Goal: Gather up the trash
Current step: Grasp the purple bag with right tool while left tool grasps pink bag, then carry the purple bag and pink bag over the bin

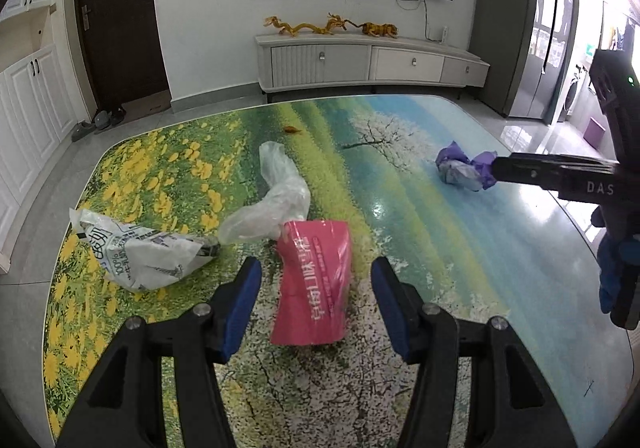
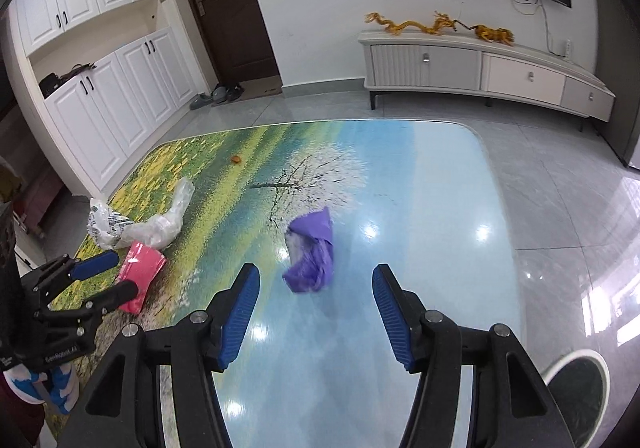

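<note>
A pink packet (image 1: 314, 284) lies on the landscape-printed table (image 1: 420, 232), between the open fingers of my left gripper (image 1: 316, 304). Behind it lie a clear plastic bag (image 1: 276, 195) and a white printed wrapper (image 1: 140, 252). A small orange scrap (image 1: 291, 130) lies farther back. A crumpled purple wrapper (image 2: 312, 252) lies just ahead of my open right gripper (image 2: 314, 308). In the left wrist view the purple wrapper (image 1: 464, 167) sits at the tips of the right gripper (image 1: 500, 171). The right wrist view shows the left gripper (image 2: 114, 276) around the pink packet (image 2: 140, 276).
A dark round bin (image 2: 576, 388) with a pale rim stands on the floor by the table's right edge. A white TV cabinet (image 1: 372, 59) with golden dragon figures stands at the far wall. White cupboards (image 2: 100, 87) and a brown door (image 2: 224, 7) are on the left.
</note>
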`<state>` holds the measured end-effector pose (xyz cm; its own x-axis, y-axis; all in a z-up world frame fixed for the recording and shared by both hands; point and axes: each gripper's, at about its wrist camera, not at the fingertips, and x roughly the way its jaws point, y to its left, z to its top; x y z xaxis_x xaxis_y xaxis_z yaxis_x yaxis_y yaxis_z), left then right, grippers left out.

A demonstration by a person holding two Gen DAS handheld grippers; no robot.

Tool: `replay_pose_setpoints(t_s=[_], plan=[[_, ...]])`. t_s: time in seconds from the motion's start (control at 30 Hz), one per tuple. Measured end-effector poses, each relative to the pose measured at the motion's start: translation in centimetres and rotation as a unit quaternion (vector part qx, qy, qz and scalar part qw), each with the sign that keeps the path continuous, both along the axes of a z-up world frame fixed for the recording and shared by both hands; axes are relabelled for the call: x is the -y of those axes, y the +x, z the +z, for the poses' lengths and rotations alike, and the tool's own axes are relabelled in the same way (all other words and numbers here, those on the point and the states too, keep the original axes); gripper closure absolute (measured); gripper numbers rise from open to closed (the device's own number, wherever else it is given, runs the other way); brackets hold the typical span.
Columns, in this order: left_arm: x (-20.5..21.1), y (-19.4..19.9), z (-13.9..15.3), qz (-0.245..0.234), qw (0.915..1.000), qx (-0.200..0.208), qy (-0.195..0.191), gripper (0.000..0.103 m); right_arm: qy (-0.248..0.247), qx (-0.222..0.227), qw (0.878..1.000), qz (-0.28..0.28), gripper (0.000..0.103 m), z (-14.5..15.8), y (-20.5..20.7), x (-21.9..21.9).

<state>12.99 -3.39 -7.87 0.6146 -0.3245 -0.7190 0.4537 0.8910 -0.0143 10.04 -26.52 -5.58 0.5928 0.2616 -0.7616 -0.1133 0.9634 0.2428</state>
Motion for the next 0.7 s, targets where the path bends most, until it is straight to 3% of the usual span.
replay_pose_setpoints(t_s=[0.13,0.3,0.53,0.7], plan=[[0.3,0.5,-0.5,0.000,1.0000,-0.007,-0.002,0.049,0.003,-0.006,1.000,0.004,0.047,-1.2,2.0,-0.4],[0.7,0.6,-1.0,-0.004,0.9999,-0.016,0.002,0.060,0.008,-0.012,1.000,0.008,0.047,-2.0,2.8,-0.3],[1.1,0.4,-1.2,-0.016,0.9997,-0.015,0.011,0.070,-0.004,-0.019,1.000,0.023,0.073,-2.9,3.0,-1.0],[1.4,-0.2,-1.1,-0.028,0.9995,-0.014,0.008,0.073,-0.005,-0.010,1.000,0.024,0.074,-2.3,1.5,-1.1]])
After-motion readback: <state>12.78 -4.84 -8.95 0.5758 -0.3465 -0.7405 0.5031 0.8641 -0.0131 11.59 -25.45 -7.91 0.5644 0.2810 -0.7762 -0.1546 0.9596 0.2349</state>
